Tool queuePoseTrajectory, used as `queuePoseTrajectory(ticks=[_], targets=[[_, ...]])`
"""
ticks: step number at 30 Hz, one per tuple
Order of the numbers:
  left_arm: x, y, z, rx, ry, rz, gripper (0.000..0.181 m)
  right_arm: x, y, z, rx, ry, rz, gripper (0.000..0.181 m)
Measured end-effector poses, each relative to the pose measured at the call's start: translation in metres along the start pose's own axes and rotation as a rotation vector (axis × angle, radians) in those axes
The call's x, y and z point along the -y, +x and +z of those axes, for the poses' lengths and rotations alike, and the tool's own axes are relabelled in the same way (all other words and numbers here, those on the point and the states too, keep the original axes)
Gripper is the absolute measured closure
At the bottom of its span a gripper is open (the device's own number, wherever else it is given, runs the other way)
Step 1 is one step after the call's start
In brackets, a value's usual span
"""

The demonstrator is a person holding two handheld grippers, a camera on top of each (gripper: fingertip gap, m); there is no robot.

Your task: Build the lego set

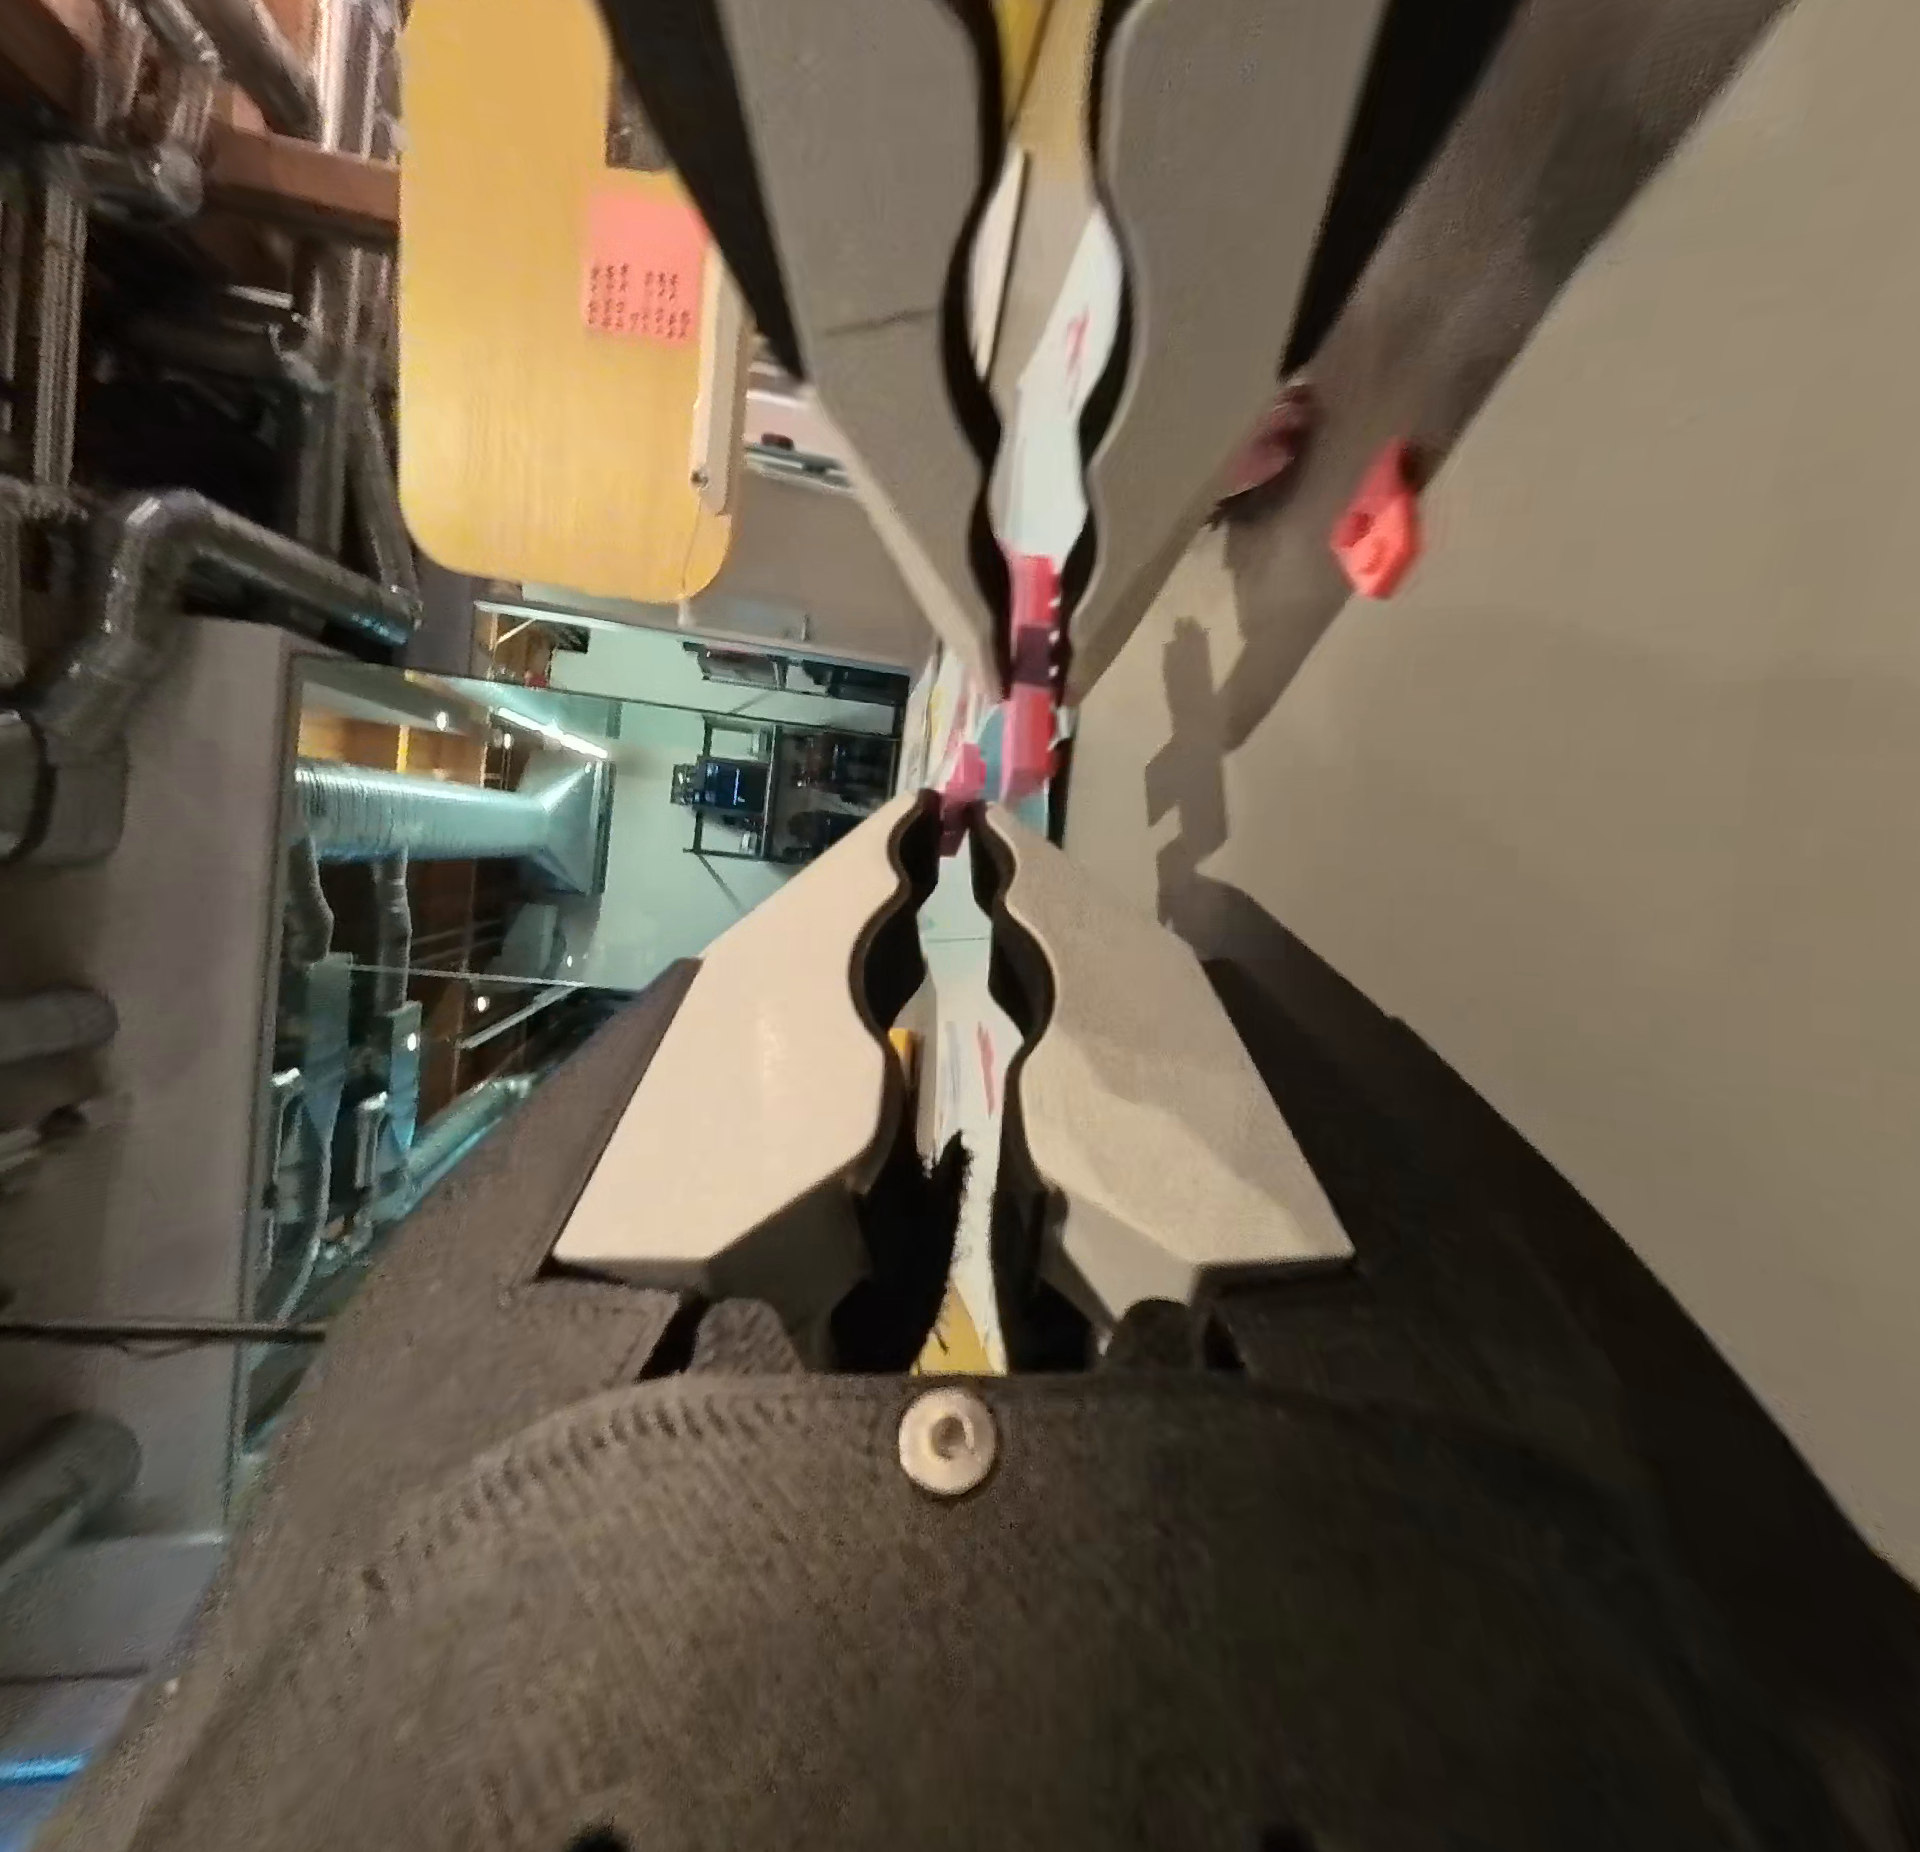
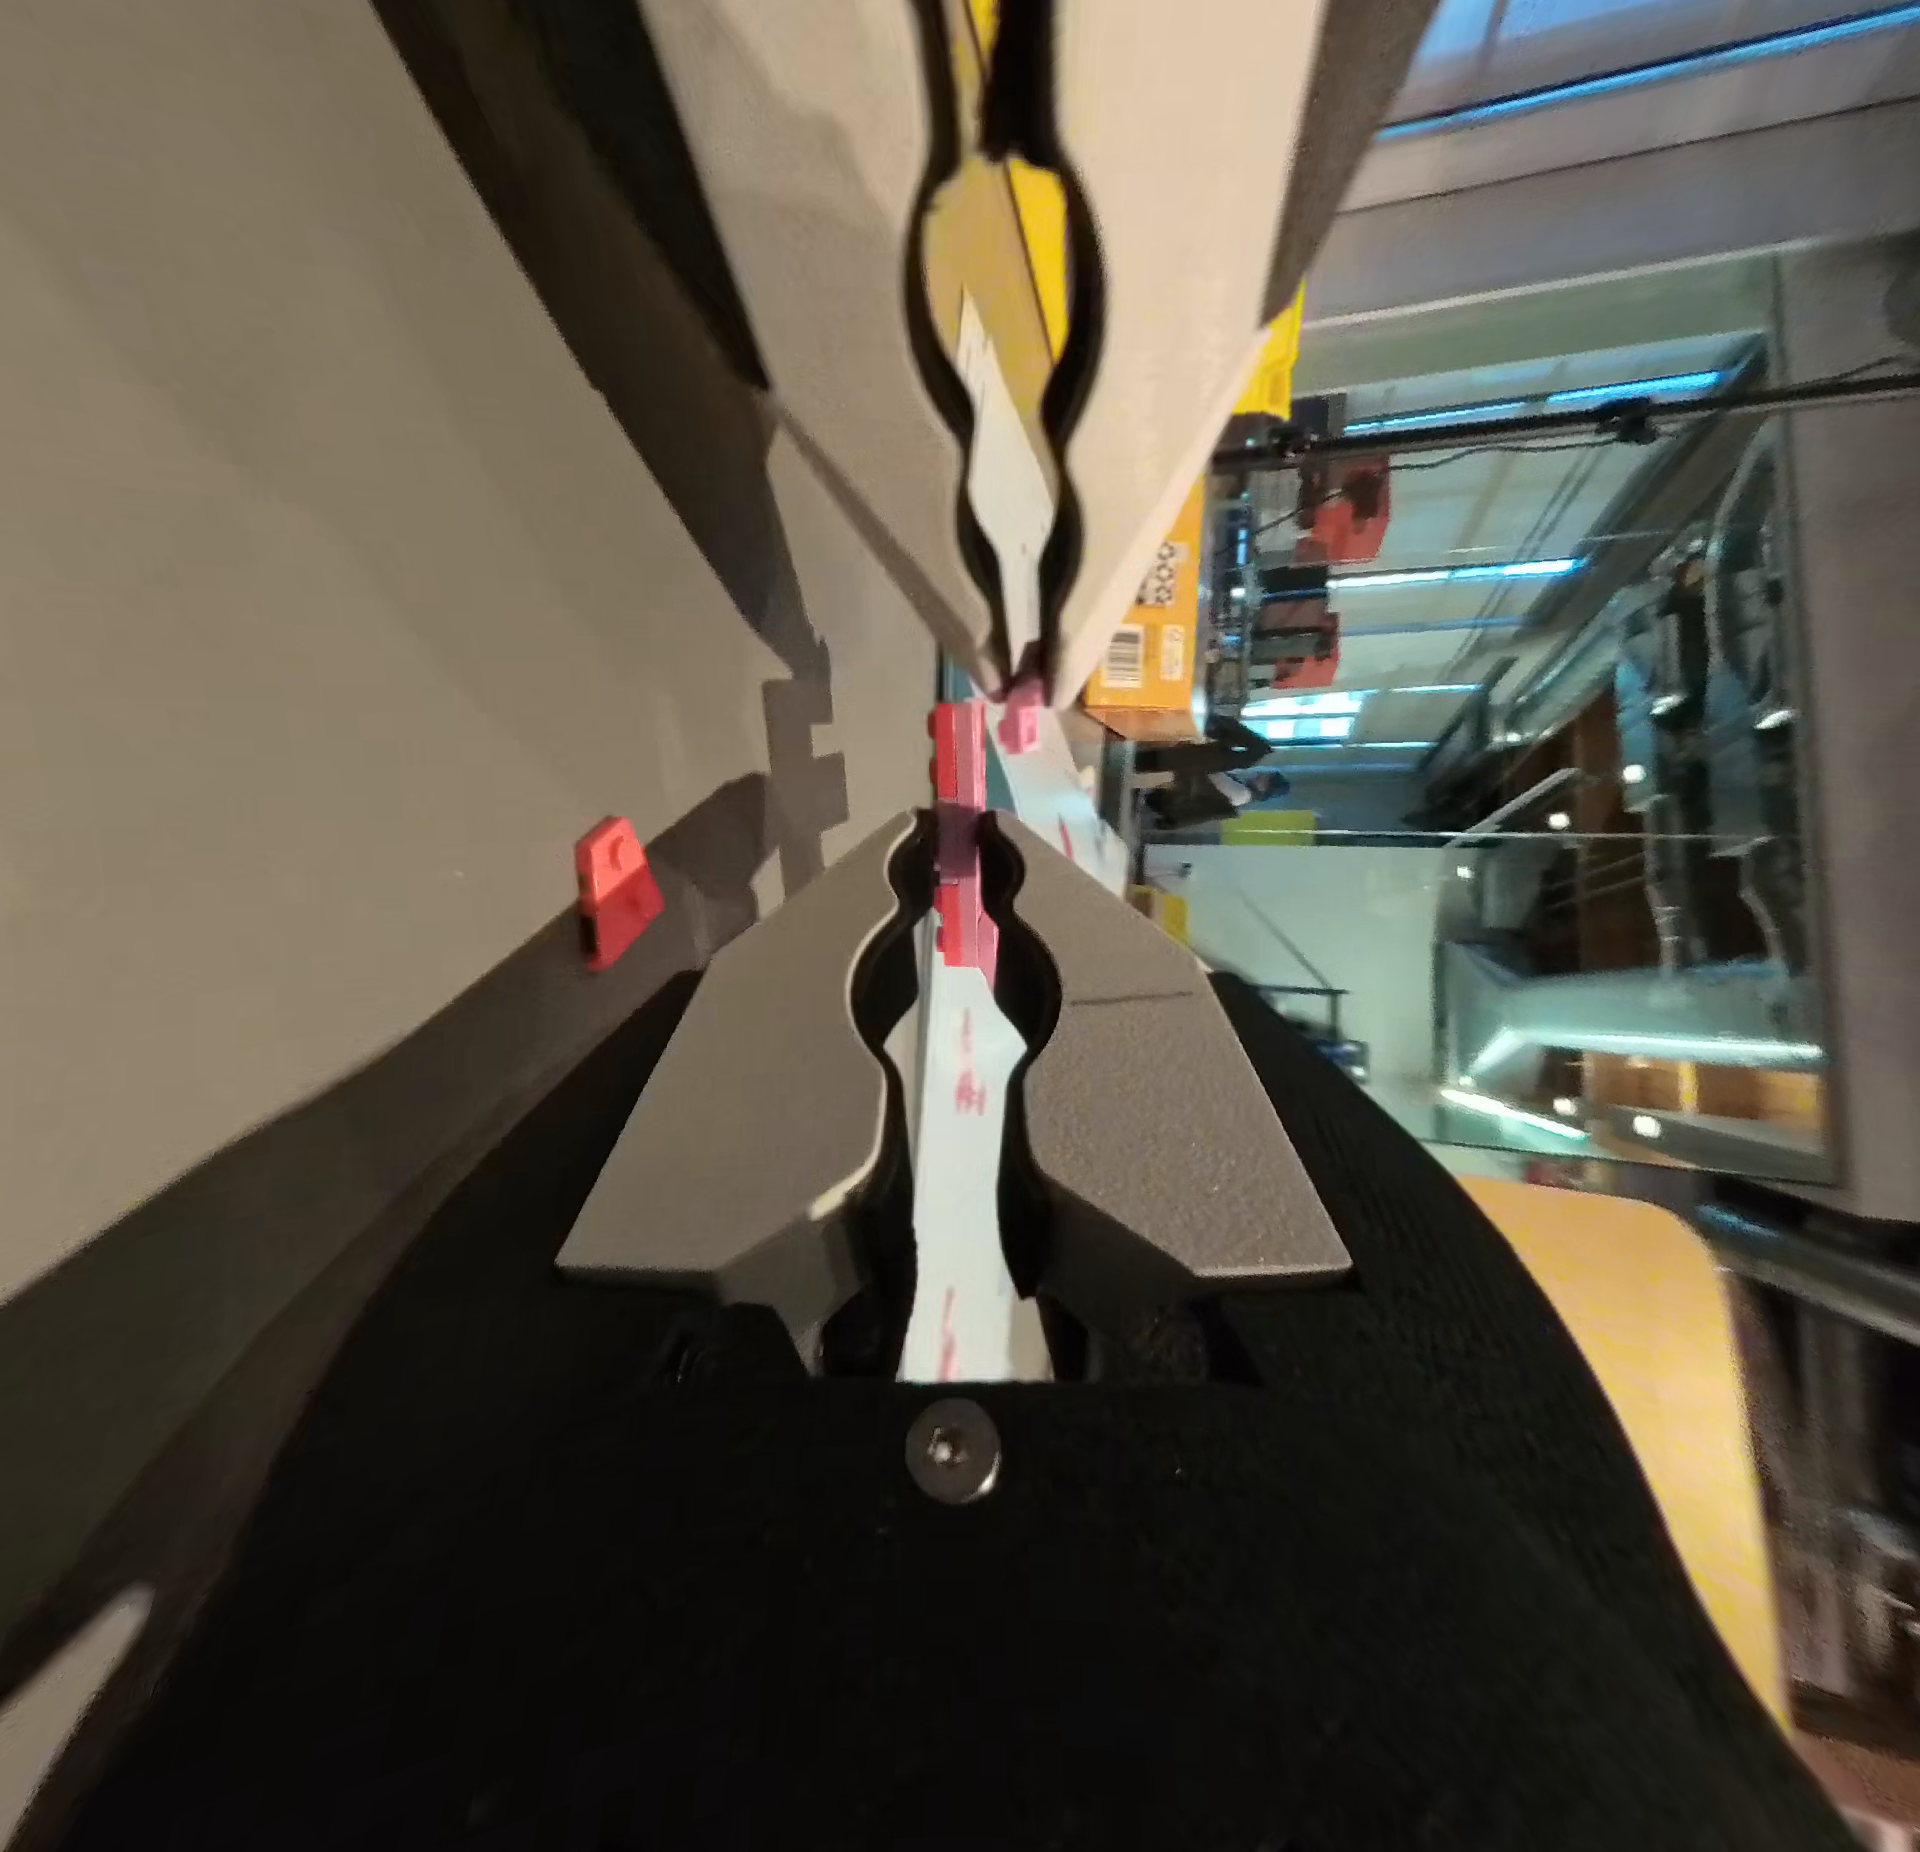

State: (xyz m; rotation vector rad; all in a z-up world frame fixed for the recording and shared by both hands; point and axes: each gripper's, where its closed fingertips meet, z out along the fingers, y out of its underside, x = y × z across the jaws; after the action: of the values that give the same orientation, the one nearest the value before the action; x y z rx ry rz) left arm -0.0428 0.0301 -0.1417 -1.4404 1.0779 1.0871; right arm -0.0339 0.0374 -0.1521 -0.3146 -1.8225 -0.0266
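Two grippers tip to tip above a plain grey counter point(image 2: 312, 452), both views rolled sideways.

Left gripper point(image 1: 954, 823), grey wavy-edged fingers on a black textured body: jaws pinching a small magenta lego piece point(image 1: 958, 800) right at the tips. Same piece seen in the right wrist view point(image 2: 1020, 713), caught at the tips of the far gripper.

Right gripper point(image 2: 961, 836): jaws pinching a flat stack of red and magenta lego plates point(image 2: 961, 763), studs facing the counter side, stack sticking out past the tips and also running back between the fingers. In the left wrist view, that stack point(image 1: 1031, 649) clamped at the far gripper's tips point(image 1: 1034, 659).

Small piece and plate stack just beside each other, edges very near; touching or not cannot be told.

White printed instruction sheet point(image 2: 961, 1179) visible through the gaps between the fingers. Loose red sloped lego brick point(image 2: 615, 888) lying on the counter, well apart from the held pieces; same brick in the left wrist view point(image 1: 1377, 535). Yellow-orange cardboard box point(image 2: 1148, 649) behind the far gripper.
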Motion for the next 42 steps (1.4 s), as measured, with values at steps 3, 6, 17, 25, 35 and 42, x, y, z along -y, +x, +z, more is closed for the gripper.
queuePoseTrajectory(ticks=[3,6,17,25,35,42], targets=[[0.003,0.005,0.001,-0.016,-0.002,0.025,0.176,-0.006,-0.001,0.002,0.010,-0.007,0.018,0.175],[0.000,0.006,0.001,-0.041,-0.007,-0.019,0.176,-0.006,-0.002,0.002,0.015,0.002,0.040,0.175],[0.003,0.013,-0.004,-0.155,0.026,-0.145,0.177,0.000,-0.006,0.003,0.018,-0.004,-0.019,0.175],[-0.001,0.011,-0.004,-0.180,0.010,-0.224,0.177,0.002,-0.004,0.004,0.064,-0.017,0.133,0.175],[0.001,0.015,-0.005,-0.227,0.025,-0.258,0.176,0.004,-0.005,0.005,0.046,-0.029,0.039,0.174],[0.003,0.008,-0.007,-0.174,0.031,-0.209,0.177,0.001,-0.003,0.006,0.063,-0.018,0.099,0.175]])
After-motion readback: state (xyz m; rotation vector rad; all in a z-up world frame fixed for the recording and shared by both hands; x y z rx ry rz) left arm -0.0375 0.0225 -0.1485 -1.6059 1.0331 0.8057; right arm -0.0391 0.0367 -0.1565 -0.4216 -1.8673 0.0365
